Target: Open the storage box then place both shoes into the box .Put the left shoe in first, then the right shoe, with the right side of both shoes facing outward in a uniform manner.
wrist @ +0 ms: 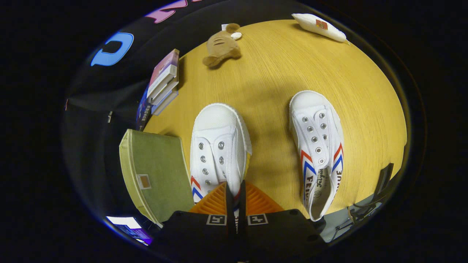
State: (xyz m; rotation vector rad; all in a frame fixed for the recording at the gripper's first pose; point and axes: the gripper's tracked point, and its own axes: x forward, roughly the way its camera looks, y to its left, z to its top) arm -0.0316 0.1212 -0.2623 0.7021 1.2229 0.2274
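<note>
yellow wooden desk [285,73], gripper [234,199] fingers nearly together, clamped on left shoe [218,146] heel, right shoe [319,146] well apart, green storage box [157,171] at desk edge

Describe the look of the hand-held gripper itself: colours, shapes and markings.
The gripper has two orange fingers with ribbed, ridged faces, tapering to thin black inner edges. They rise from a black, boxy body with matte flat panels. Two square black-and-white fiducial marker tags sit on the body, one at the base of each finger. No cable or sleeve is visible.
</note>
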